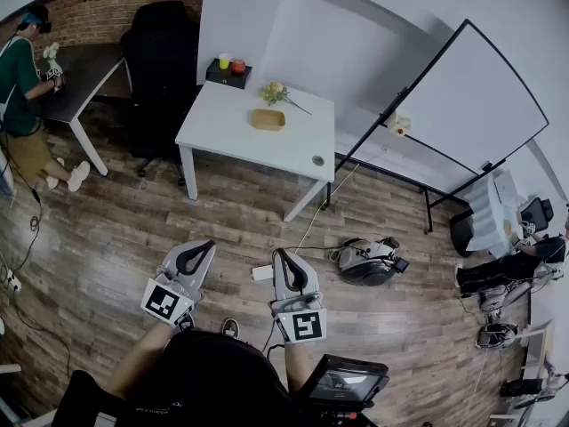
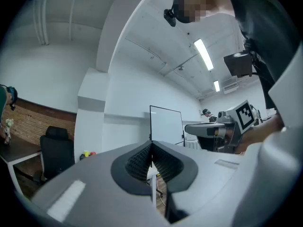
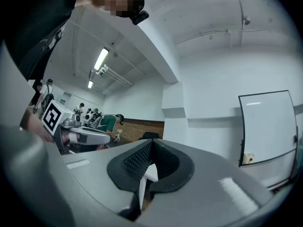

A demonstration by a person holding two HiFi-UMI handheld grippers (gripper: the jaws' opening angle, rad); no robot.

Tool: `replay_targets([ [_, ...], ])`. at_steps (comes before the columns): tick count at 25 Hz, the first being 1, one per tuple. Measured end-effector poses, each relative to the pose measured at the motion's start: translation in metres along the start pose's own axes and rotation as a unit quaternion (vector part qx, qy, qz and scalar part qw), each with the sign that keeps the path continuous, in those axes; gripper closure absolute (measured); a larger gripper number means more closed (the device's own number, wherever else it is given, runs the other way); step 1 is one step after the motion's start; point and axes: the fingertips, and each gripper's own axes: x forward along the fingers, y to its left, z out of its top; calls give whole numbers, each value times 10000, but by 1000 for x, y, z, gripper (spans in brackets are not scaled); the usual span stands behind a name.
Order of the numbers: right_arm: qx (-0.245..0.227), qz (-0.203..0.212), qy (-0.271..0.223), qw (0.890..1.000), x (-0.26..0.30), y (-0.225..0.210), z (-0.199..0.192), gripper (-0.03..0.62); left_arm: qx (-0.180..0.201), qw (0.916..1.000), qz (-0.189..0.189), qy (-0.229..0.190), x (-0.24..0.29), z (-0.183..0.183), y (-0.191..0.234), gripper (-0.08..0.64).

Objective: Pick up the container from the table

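A shallow tan container (image 1: 268,119) rests on the white table (image 1: 227,136) far ahead, with a small bunch of flowers (image 1: 276,92) just behind it. My left gripper (image 1: 201,251) and right gripper (image 1: 283,261) hang side by side over the wood floor, well short of the table. Both are shut with nothing between the jaws. In the left gripper view the left gripper (image 2: 151,148) points about level into the room, with the right gripper (image 2: 208,129) beside it. The right gripper (image 3: 150,145) in its own view is shut too.
A black office chair (image 1: 160,69) stands left of the table and a person (image 1: 22,78) sits at a dark desk (image 1: 76,74). A whiteboard (image 1: 462,105) leans at the right. A helmet-like device (image 1: 366,261) and a cable (image 1: 311,225) lie on the floor.
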Motion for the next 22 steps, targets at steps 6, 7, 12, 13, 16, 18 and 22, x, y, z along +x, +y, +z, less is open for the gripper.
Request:
replay_targets([
  [6, 312, 82, 63, 9995, -3, -11, -17, 578, 15, 10000, 22, 48, 9, -8, -9, 558],
  [7, 293, 79, 114, 9995, -4, -15, -21, 575, 23, 10000, 30, 65, 12, -9, -11, 558],
  [12, 196, 313, 254, 9990, -10, -24, -37, 506, 43, 9998, 167, 107, 20, -13, -20, 558],
  [13, 174, 356, 295, 9988, -9, -25, -41, 506, 25, 9997, 222, 118, 19, -15, -19, 558],
  [16, 128, 437, 420, 9981, 0, -29, -53, 506, 26, 9993, 305, 233, 20, -23, -15, 558],
  [18, 145, 447, 501, 9976, 11, -32, -59, 503, -47, 9984, 275, 492, 23, -30, -11, 558],
  [22, 22, 549, 680, 9962, 42, -32, -69, 483, -153, 9972, 244, 683, 33, -44, 15, 558],
])
